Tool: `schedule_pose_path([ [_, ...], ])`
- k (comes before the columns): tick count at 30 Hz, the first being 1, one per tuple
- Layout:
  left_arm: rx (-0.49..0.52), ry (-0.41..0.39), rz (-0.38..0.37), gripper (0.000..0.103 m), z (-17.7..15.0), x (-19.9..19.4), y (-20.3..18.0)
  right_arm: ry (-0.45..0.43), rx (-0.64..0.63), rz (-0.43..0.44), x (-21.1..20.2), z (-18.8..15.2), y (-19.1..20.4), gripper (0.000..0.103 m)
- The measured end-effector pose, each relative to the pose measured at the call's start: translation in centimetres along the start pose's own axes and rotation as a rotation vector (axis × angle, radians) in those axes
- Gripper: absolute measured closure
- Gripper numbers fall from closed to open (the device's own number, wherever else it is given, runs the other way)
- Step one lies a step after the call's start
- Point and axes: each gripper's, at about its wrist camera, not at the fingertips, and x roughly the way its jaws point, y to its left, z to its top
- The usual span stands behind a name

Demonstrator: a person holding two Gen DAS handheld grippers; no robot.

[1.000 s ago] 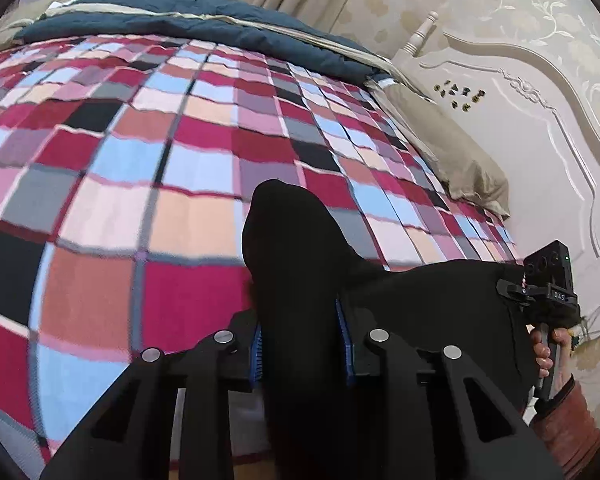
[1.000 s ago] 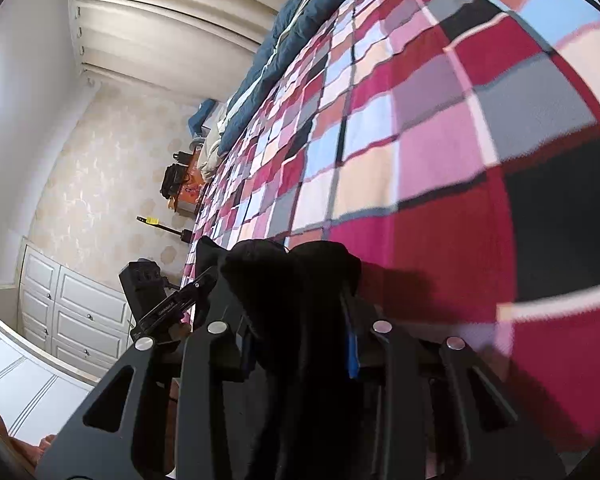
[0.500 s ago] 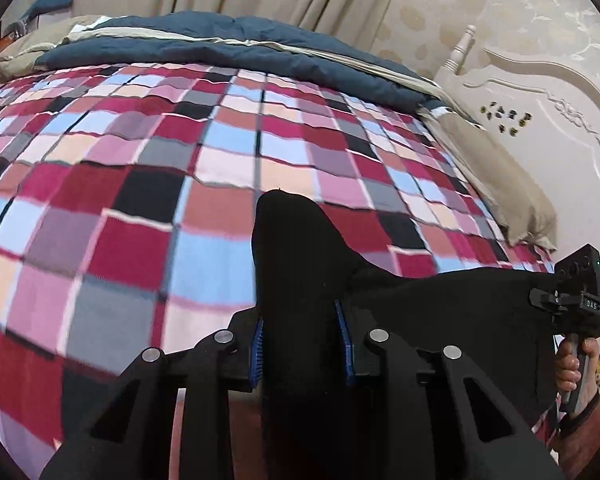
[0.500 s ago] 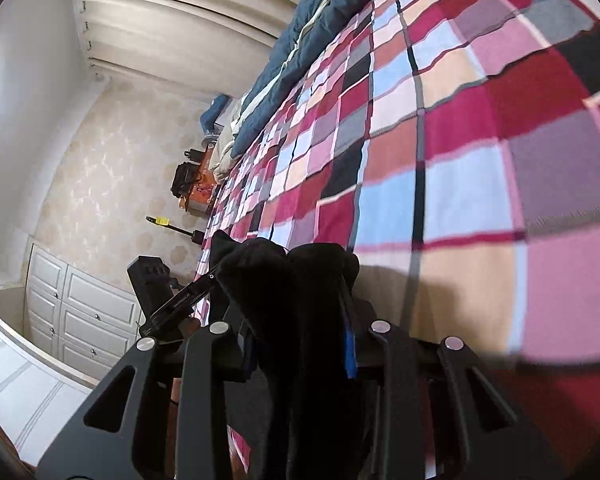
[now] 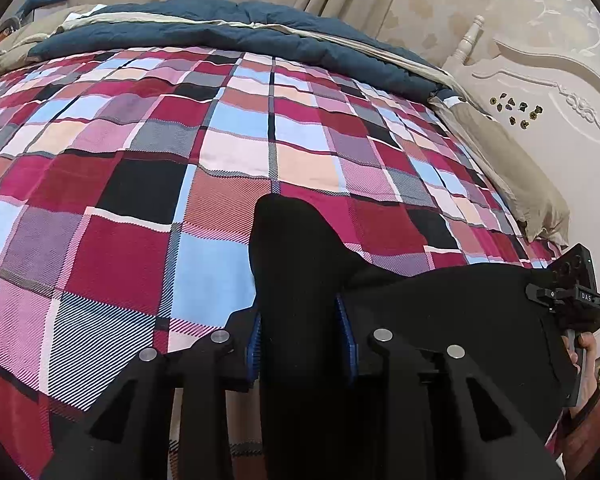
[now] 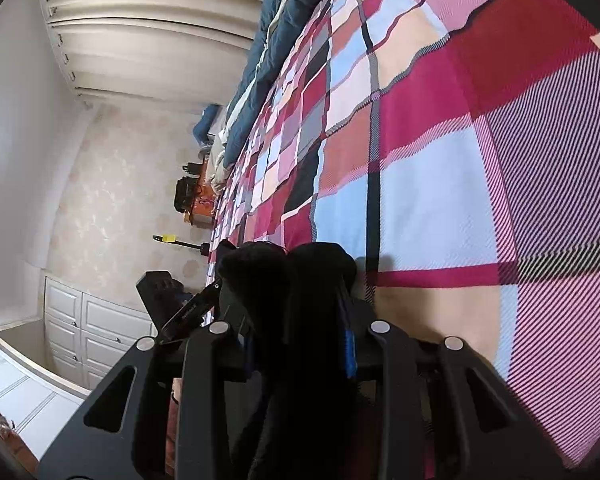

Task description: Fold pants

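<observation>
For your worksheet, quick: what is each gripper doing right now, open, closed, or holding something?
Left gripper: jaws opening, black pants between the pads.
Right gripper: closed on the black pants.

Soft cloth against hard matt plastic

The pants point(image 5: 300, 248) are matt black cloth; the bed point(image 5: 140, 208) wears a woven checked cover with a visible twill rib; the left tongs point(image 5: 302, 336) are matt black plastic with ribbed blue pads point(image 5: 253, 344).
</observation>
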Motion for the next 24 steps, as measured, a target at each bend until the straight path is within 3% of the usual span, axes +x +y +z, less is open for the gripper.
schedule_pose_path([
  [18, -0.013, -0.032, -0.026, 0.064, -0.5, 0.3, 0.7, -0.009, -0.008, 0.012, -0.3, -0.3, -0.1, 0.074],
  [21, -0.022, -0.047, -0.006, 0.05, -0.7, 0.3, 1.0, -0.013, -0.01, 0.012, -0.3, -0.3, 0.0, 0.073],
  [22, -0.037, -0.053, 0.006, 0.038, -0.7, 0.2, 1.2, -0.013, -0.008, 0.014, -0.3, -0.3, 0.0, 0.071],
  [24, -0.087, -0.056, -0.032, 0.035, -0.9, -0.1, 2.2, -0.022, -0.001, 0.022, -0.5, -0.4, 0.3, 0.066],
])
